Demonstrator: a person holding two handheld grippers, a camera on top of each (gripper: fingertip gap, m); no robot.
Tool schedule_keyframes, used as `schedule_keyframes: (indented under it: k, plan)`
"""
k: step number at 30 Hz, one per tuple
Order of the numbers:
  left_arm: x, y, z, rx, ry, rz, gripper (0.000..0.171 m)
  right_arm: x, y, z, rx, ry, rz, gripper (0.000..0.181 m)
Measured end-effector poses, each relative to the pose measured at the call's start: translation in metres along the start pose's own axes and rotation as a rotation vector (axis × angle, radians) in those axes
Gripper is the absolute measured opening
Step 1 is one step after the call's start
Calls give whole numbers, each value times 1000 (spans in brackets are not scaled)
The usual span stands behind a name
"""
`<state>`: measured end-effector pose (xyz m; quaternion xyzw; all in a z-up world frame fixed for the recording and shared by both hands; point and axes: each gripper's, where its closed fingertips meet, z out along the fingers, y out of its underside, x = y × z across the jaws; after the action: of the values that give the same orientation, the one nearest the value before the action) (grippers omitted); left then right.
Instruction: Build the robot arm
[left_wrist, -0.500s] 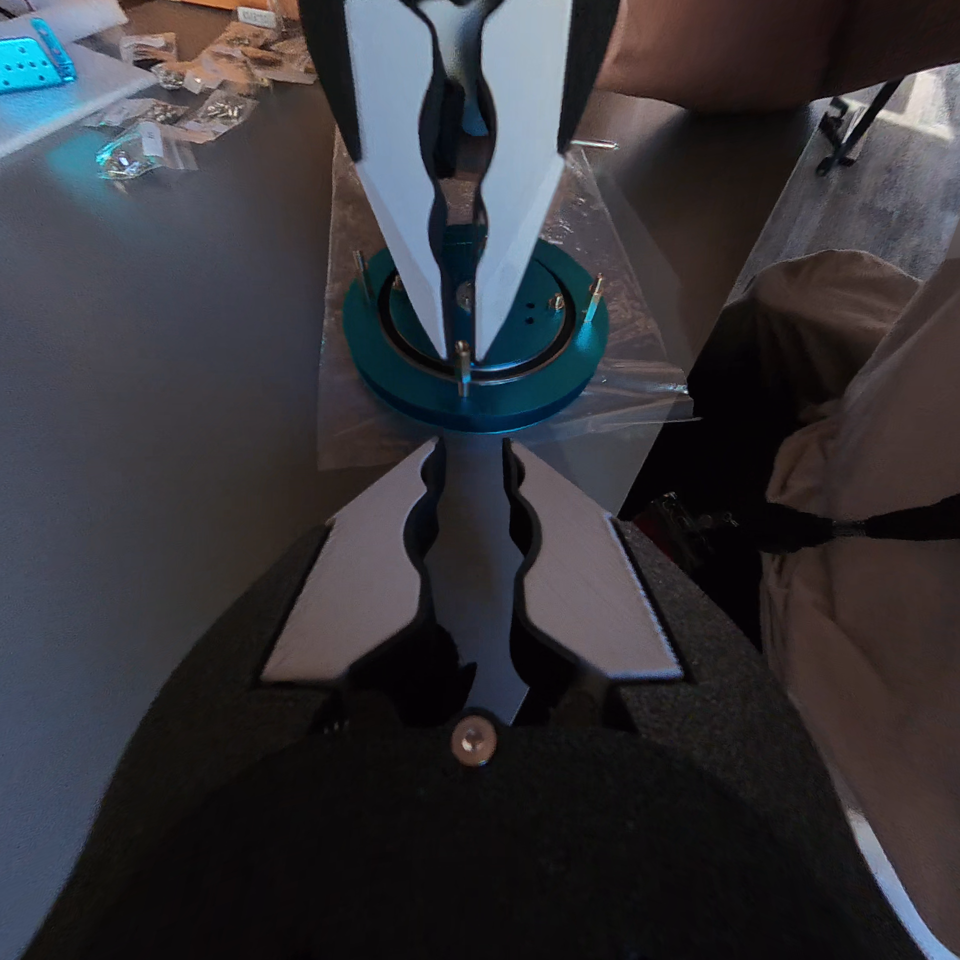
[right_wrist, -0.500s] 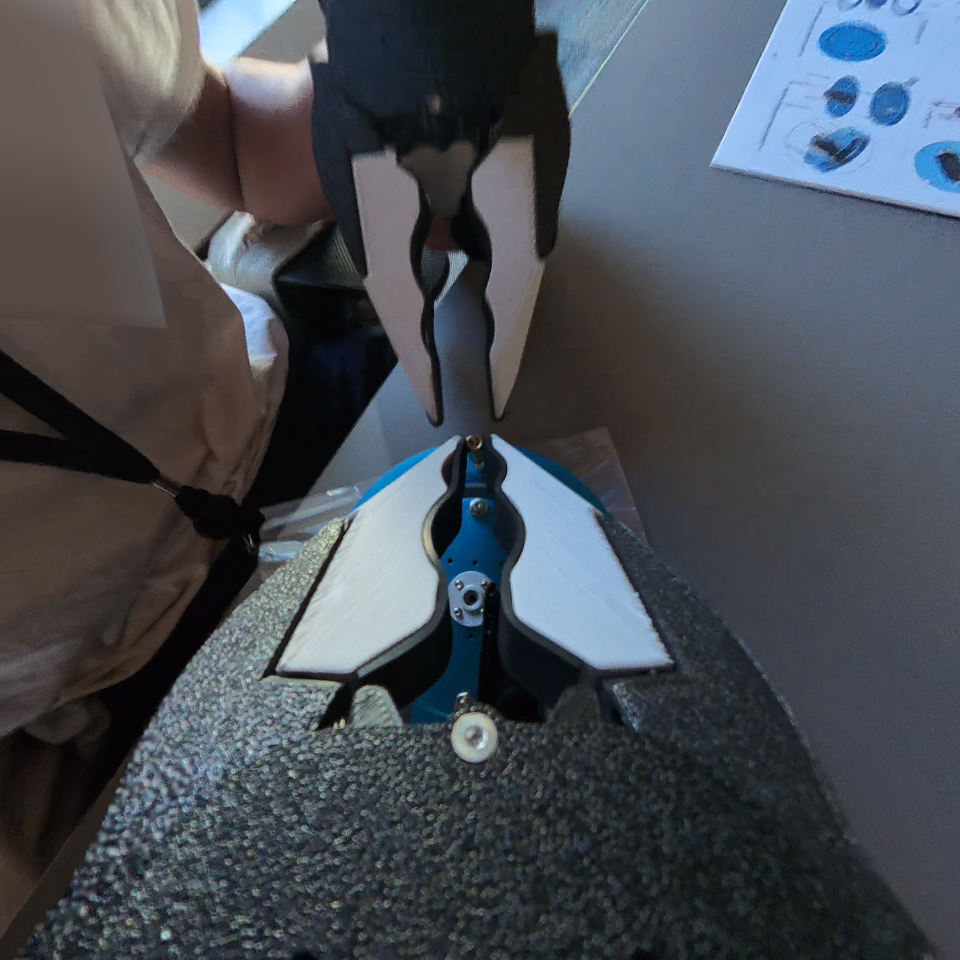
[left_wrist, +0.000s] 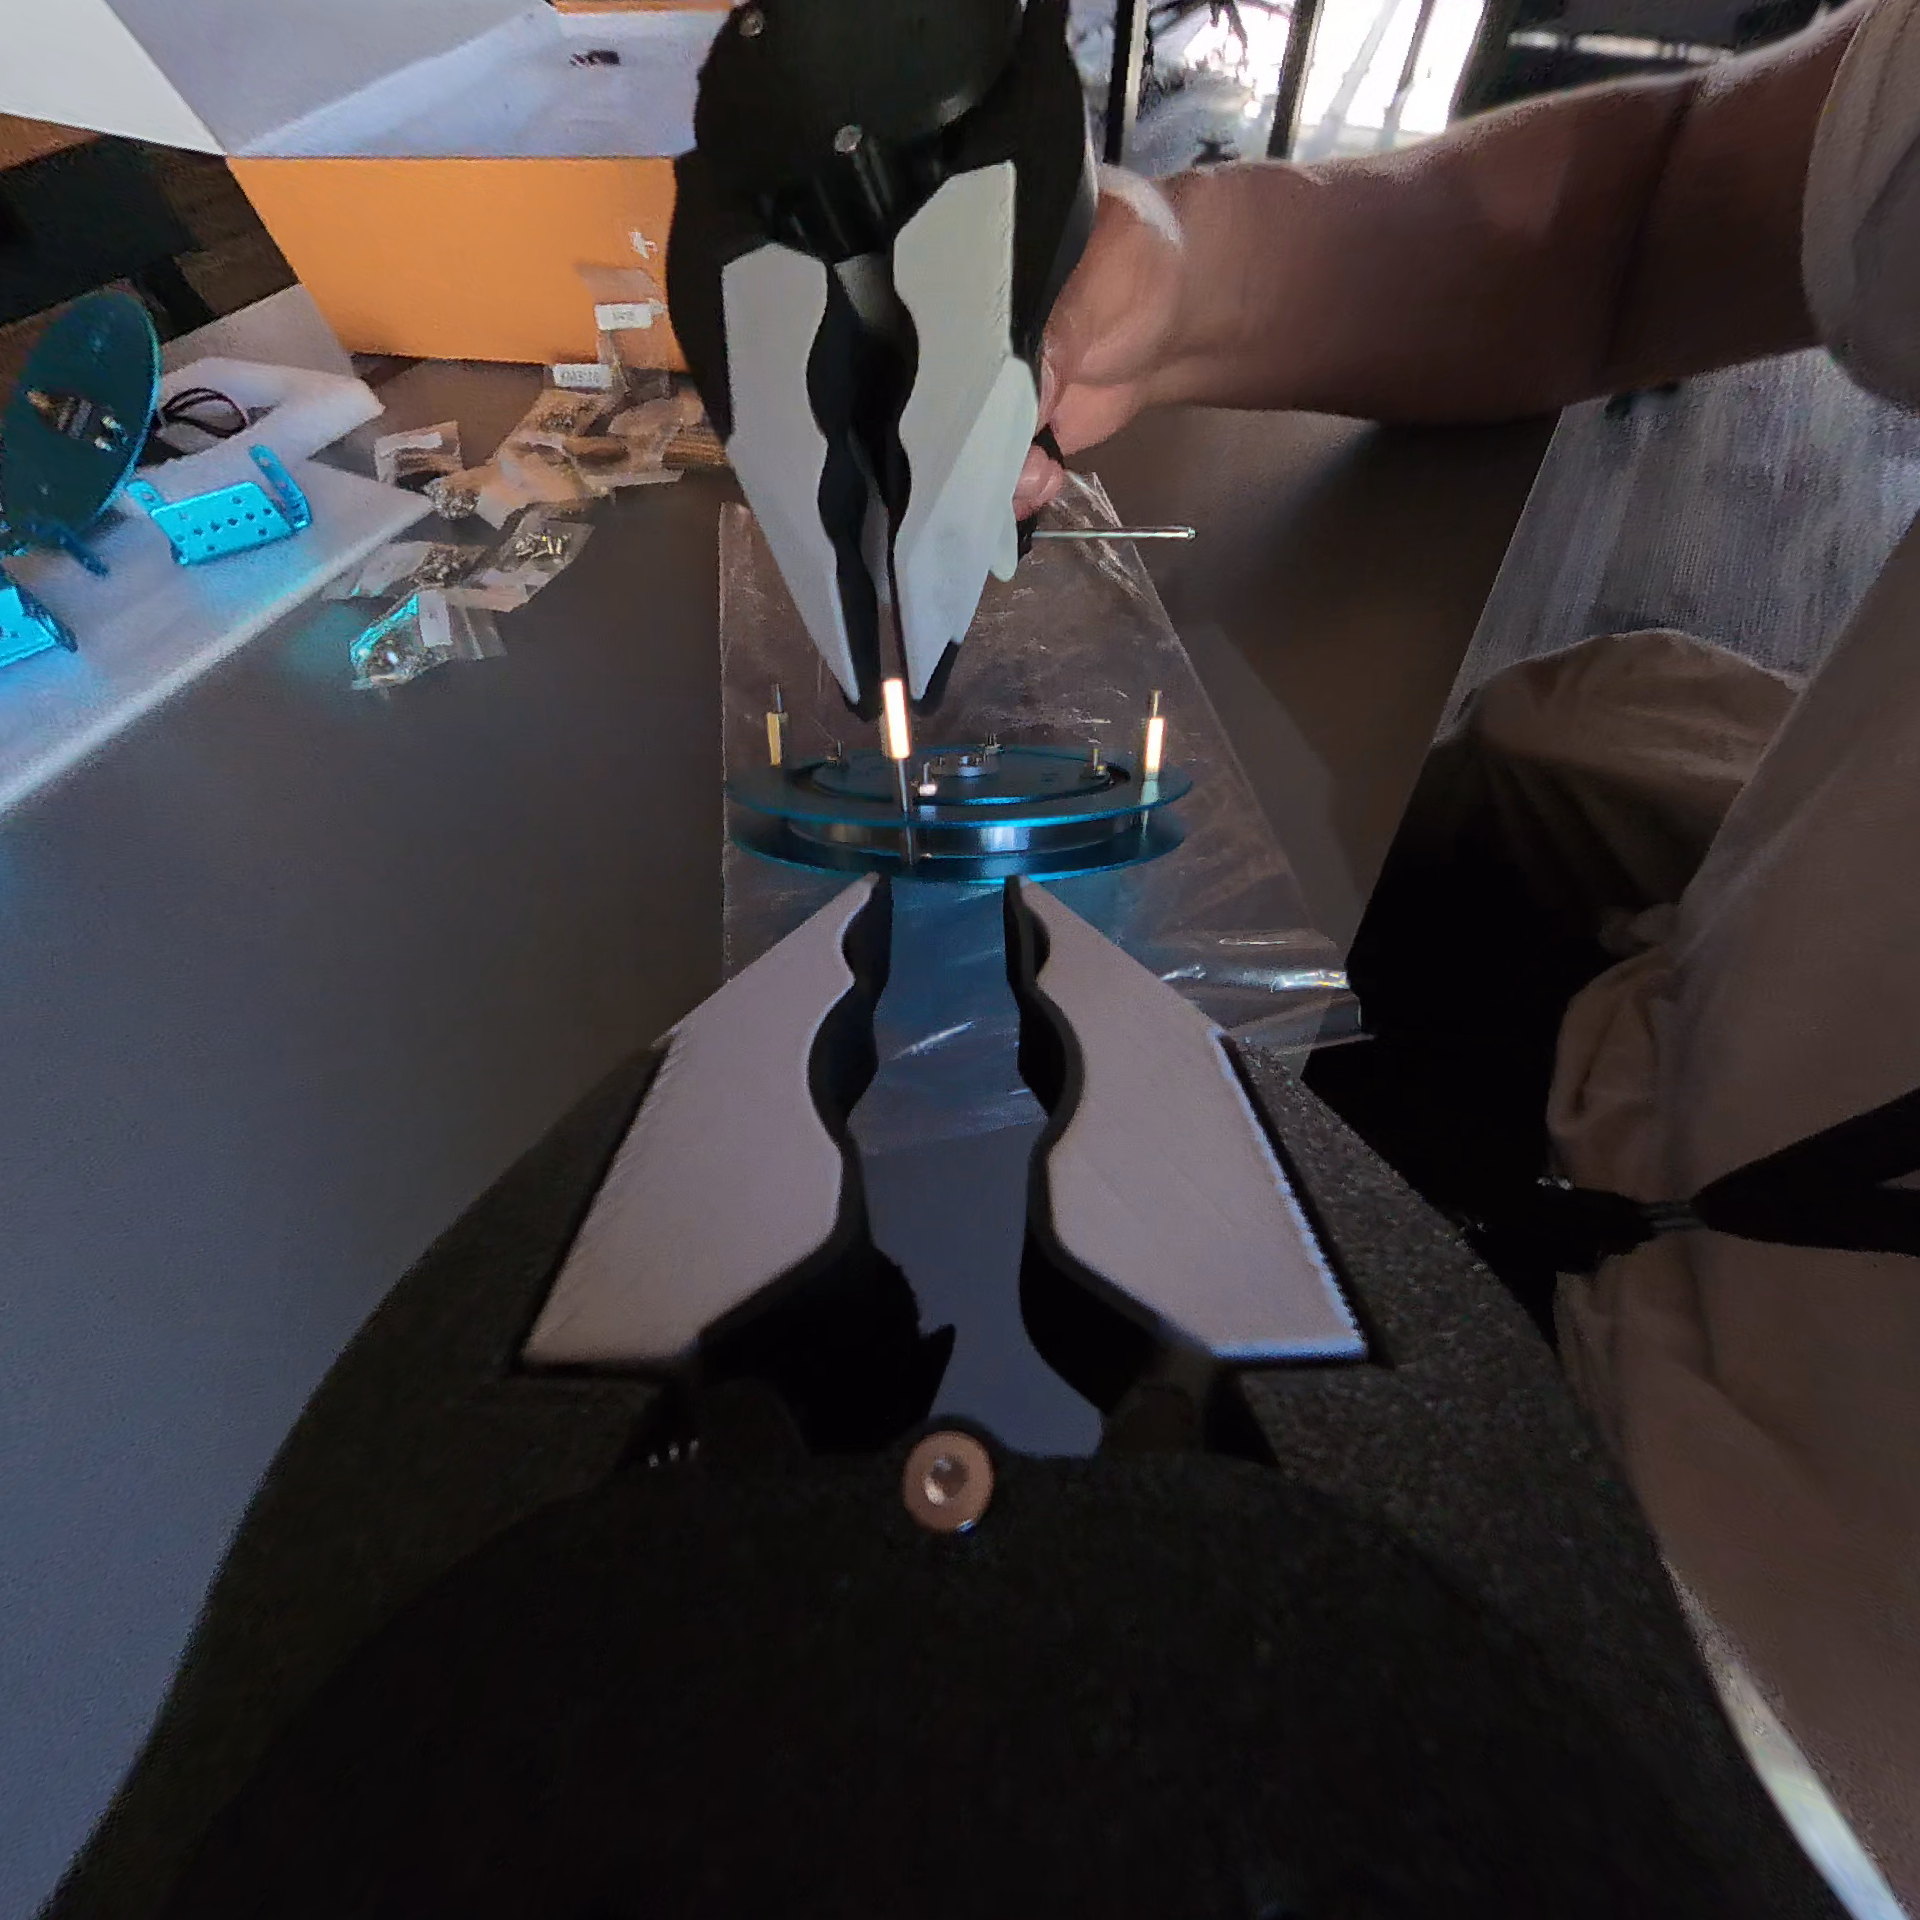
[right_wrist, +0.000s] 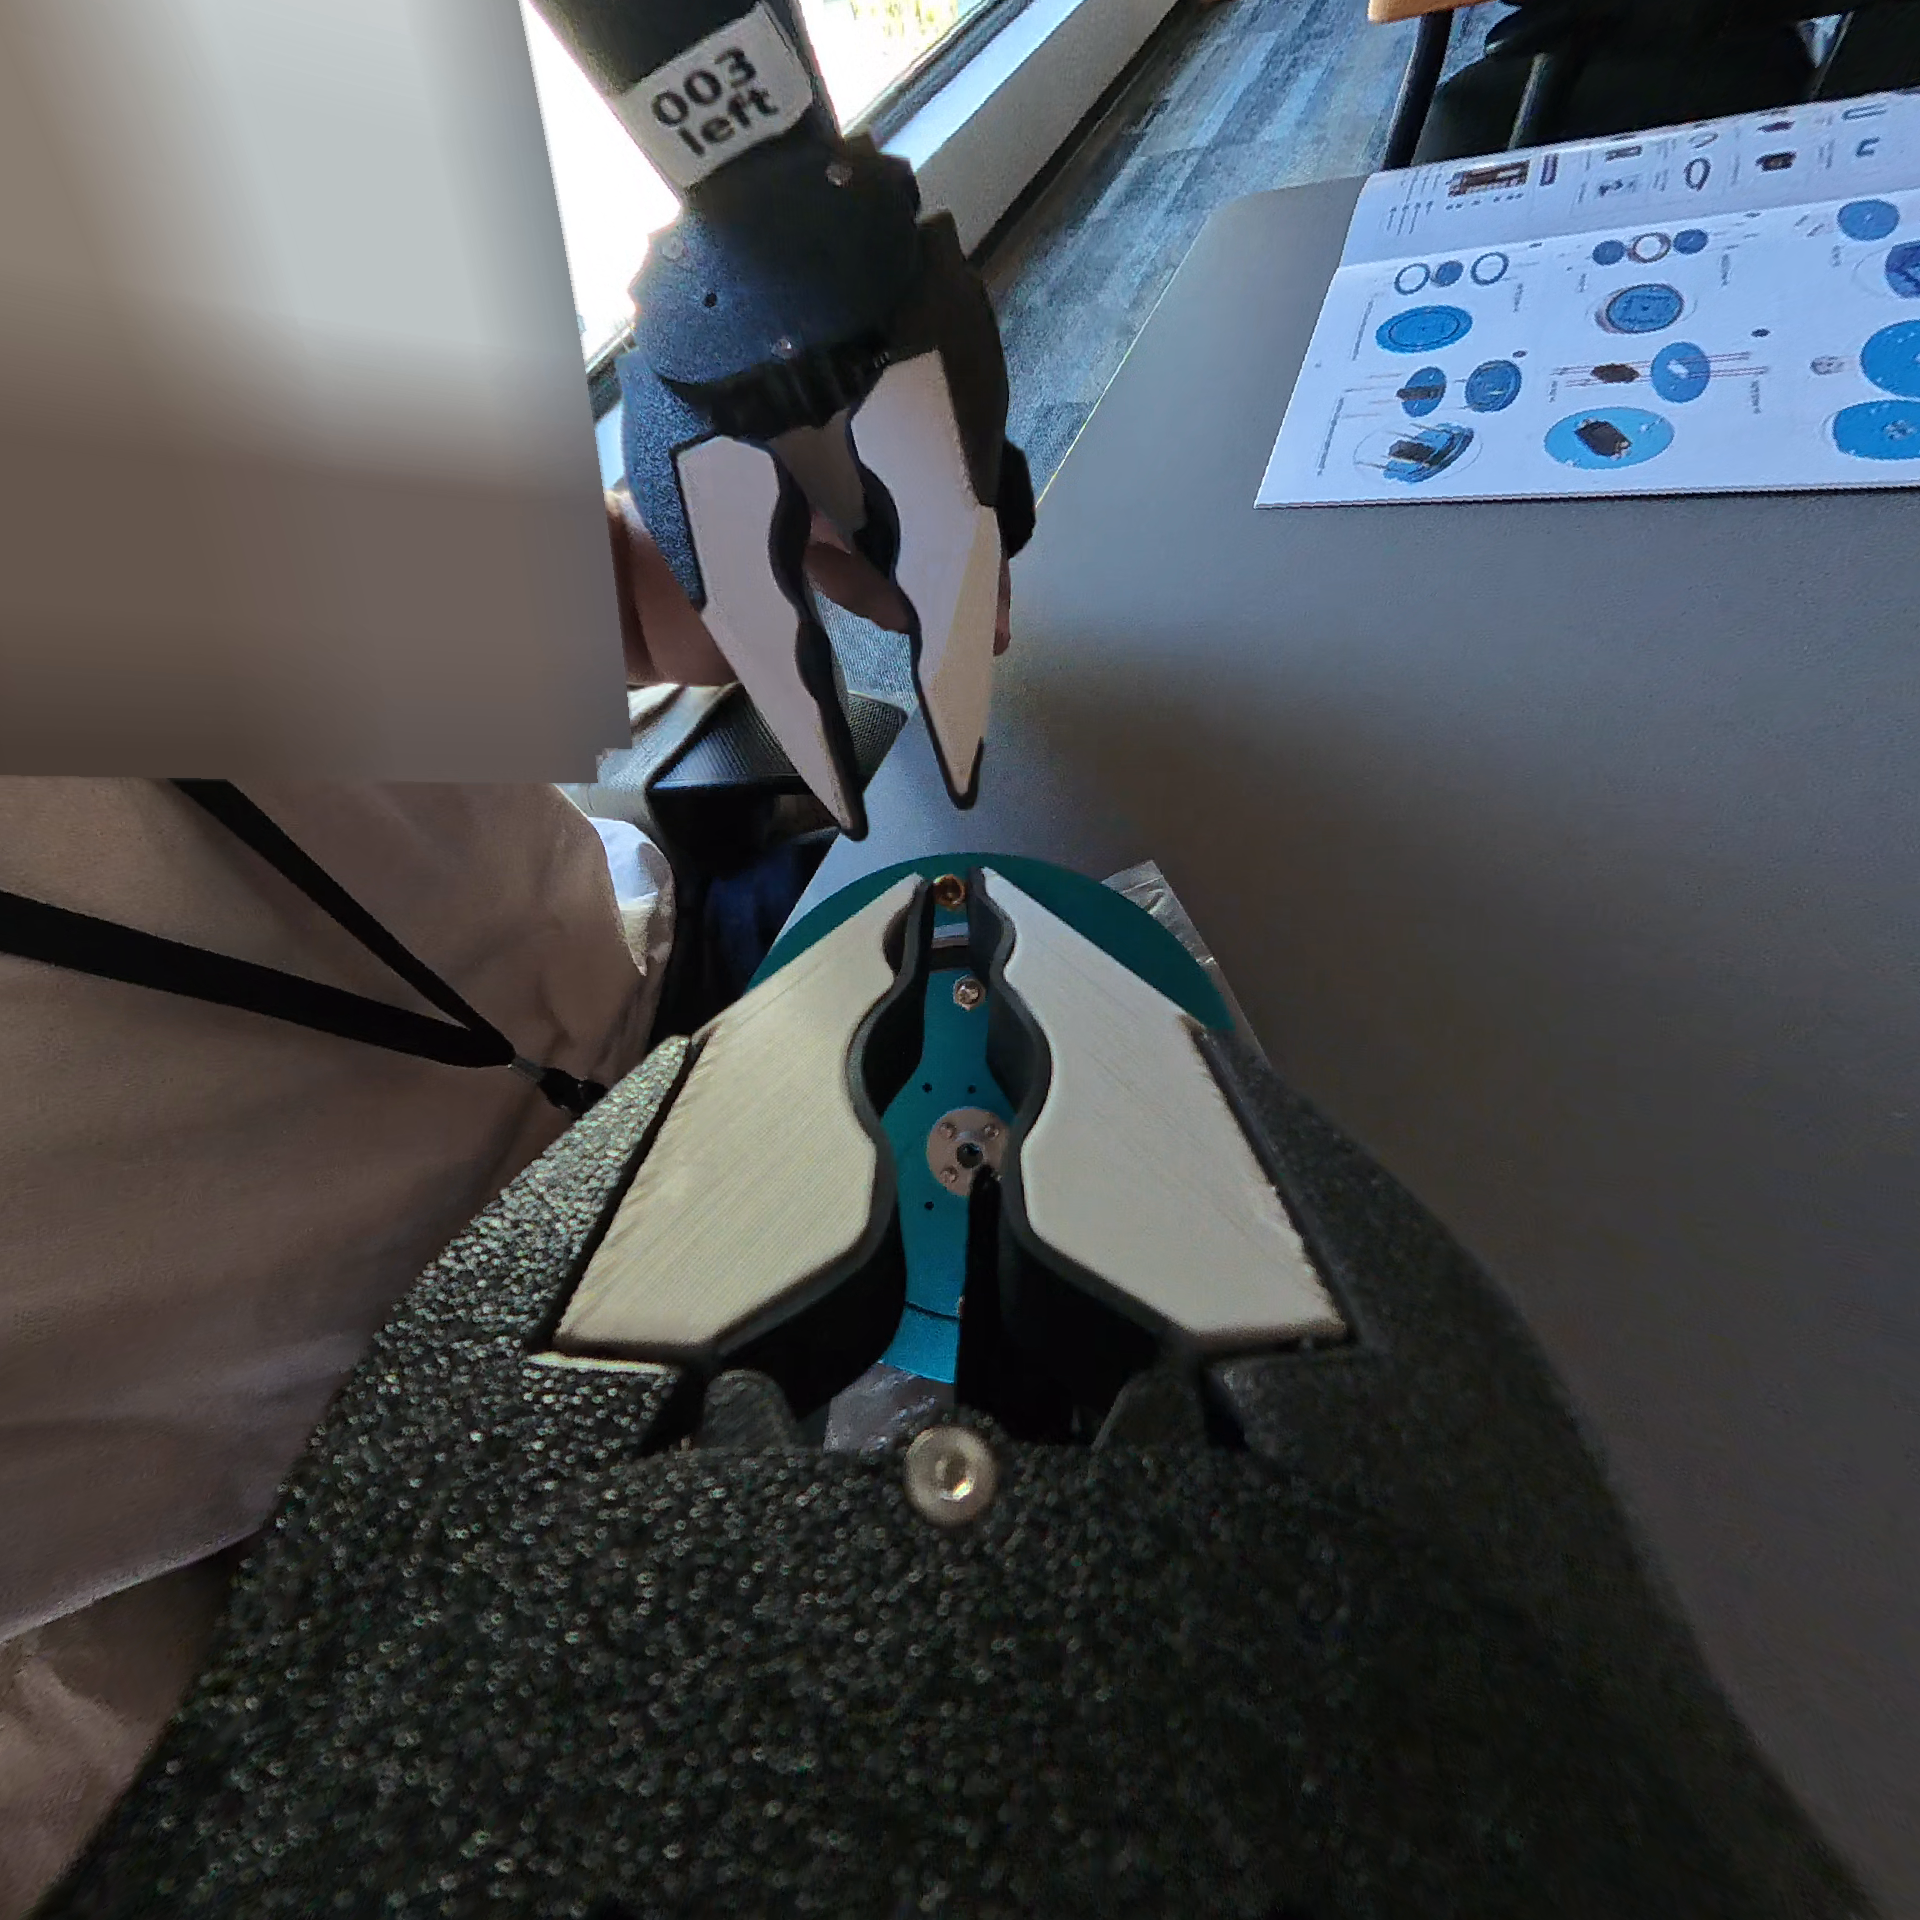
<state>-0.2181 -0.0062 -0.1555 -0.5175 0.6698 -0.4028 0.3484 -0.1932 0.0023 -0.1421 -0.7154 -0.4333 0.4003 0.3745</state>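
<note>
Far left on the table (left_wrist: 312, 935), by its back edge, we see a dark teal plate (left_wrist: 78, 416) propped up, blue perforated brackets (left_wrist: 234, 514) and a scatter of small clear bags of screws (left_wrist: 426, 634) in front of an orange box (left_wrist: 457, 260). Moving in, the left gripper (left_wrist: 942, 883) hovers low with its tongs released, a clear gap between the tips and nothing in them, aimed at the near rim of the teal disc assembly (left_wrist: 956, 821). That assembly sits on a clear plastic sheet (left_wrist: 1039, 1039) close to the table's right edge, with brass standoffs upright around its rim. Above it the right gripper (right_wrist: 951, 883) points steeply down, held by a hand (left_wrist: 1112, 343). Its tongs are drawn to a narrow slit with the top of the front standoff (left_wrist: 896, 717) showing in that slit. We cannot tell whether they pinch it or only bracket it. We judge the disc stiff, metal and fairly heavy, and its smooth face looks slippery, so the thick outer rim looks like the surest hold. The standoffs are thin and look easy to bend, best taken squarely across the shaft. Behind lies a slim metal key (left_wrist: 1112, 533) on the plastic. Farther right, a printed sheet of blue diagrams (right_wrist: 1610, 312) lies flat.
</note>
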Motion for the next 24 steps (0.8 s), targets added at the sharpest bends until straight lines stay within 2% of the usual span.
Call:
schedule_keyframes:
  k: [4,9,16,21,24]
  plan:
    - [-10,2,8,-123,6,60,20,-2,-2,-6,38,-31,22,4]
    - [-15,2,11,-112,79,-23,20,-1,-5,-26,127,-61,87,5]
    - [-15,-23,40,2,101,17,20,4,1,-54,183,-22,106,5]
    - [-12,-43,53,86,167,21,20,8,5,-70,228,-11,142,5]
    - [-18,-47,59,85,142,55,16,10,9,-76,227,16,136,5]
